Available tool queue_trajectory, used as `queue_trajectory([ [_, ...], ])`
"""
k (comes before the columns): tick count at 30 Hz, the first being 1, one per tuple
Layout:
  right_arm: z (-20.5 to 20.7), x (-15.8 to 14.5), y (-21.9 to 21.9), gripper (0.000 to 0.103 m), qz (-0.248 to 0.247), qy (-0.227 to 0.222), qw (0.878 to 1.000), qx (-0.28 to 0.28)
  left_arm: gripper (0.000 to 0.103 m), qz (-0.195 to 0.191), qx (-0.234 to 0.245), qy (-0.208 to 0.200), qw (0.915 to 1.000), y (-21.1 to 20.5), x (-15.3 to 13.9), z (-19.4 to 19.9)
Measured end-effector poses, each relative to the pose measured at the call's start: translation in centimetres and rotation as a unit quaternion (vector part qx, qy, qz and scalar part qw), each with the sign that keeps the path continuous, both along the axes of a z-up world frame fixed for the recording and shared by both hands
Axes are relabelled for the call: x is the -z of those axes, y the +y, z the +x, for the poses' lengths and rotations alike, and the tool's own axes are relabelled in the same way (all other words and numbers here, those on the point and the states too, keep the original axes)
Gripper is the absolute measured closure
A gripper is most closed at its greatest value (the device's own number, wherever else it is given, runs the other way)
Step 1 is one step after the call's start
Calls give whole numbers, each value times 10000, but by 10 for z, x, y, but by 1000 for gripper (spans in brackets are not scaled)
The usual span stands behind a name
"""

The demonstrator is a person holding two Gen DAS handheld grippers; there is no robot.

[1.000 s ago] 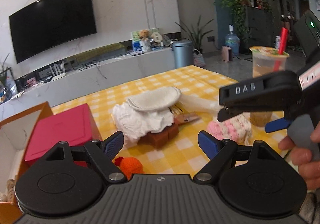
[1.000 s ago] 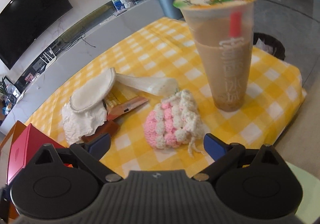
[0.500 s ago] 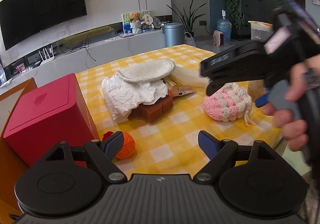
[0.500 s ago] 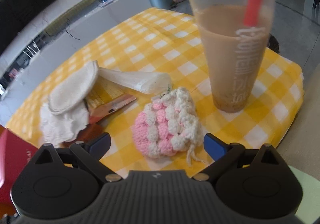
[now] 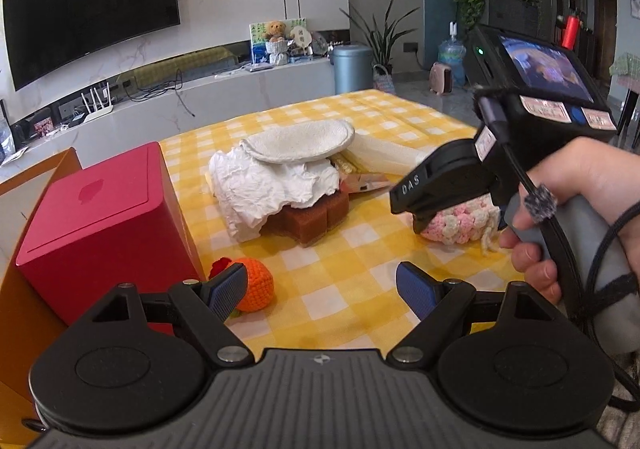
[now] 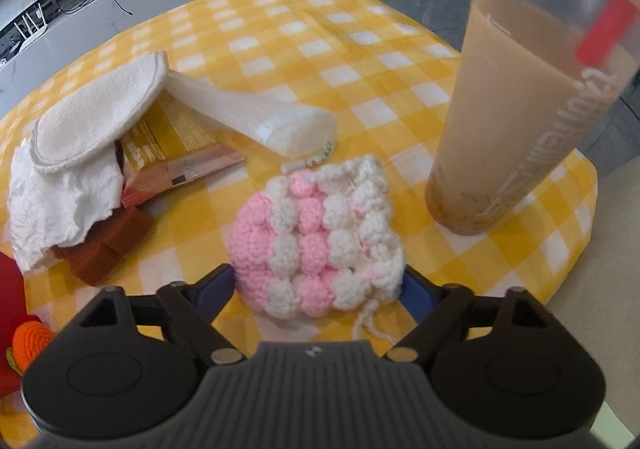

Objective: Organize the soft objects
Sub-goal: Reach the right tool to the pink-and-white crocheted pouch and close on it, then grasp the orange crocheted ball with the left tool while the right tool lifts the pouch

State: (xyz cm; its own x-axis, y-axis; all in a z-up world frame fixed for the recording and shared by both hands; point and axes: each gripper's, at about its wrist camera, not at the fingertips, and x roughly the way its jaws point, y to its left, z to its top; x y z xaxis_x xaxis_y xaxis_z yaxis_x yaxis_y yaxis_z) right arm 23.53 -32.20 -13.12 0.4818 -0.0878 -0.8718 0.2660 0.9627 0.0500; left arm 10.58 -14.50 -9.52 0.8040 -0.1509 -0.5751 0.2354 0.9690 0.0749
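At the far left a red box (image 5: 100, 217) stands on the yellow checked tabletop (image 5: 336, 289), and just beside its near corner lies an orange crocheted ball (image 5: 256, 285), right next to the left pad of the left tongs (image 5: 320, 287), which hover spread wide with nothing between them. Further along sits a heap: a brown sponge block (image 6: 106, 245) under crumpled white tissue (image 6: 60, 205), a round white pad (image 6: 100, 113) on top, a yellow packet (image 6: 172, 145) and a long white tube-like pack (image 6: 256, 113) leaning out to the right. Then comes the task's thing in hand, a pink-and-white crocheted pouch (image 6: 316, 237), lying flat on the tabletop between the heap and a tall plastic cup of milk tea (image 6: 520, 105). The right tongs (image 6: 320, 285) straddle its near end; their jaws have just been closing in, yet the pads seem not to press the yarn, so I judge them still released. The pouch looks light, limp and squashy, likely to sag when lifted; a pinch across its bulging middle should hold better than one on the loose drawstring (image 6: 372, 321). The cup stands near on the right and looks easy to topple, so that side wants care, and the small white tag near the pouch's far edge may snag
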Motion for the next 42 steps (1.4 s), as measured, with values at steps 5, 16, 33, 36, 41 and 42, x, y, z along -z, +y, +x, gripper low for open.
queue_trajectory([
  [5, -10, -1, -7, 42, 271, -3, 9996, 40, 4, 15, 13, -18, 10000, -2, 1, 1],
  [16, -44, -26, -5, 58, 1108, -387, 9926, -309, 4, -104, -15, 103, 9999, -3, 14, 8],
  [33, -64, -53, -10, 71, 840, -992, 9914, -115, 5, -53, -796, 140, 9967, 1, 35, 28],
  [36, -64, -53, -7, 82, 867, -983, 9912, -159, 6, -43, -985, 178, 9950, 2, 39, 33],
  [41, -53, -36, -2, 74, 824, -523, 9949, -251, 6, -79, -1285, 197, 9915, 8, 43, 37],
  [42, -51, -34, -2, 60, 803, -428, 9956, -217, 6, -94, -1325, 203, 9909, 8, 42, 38],
])
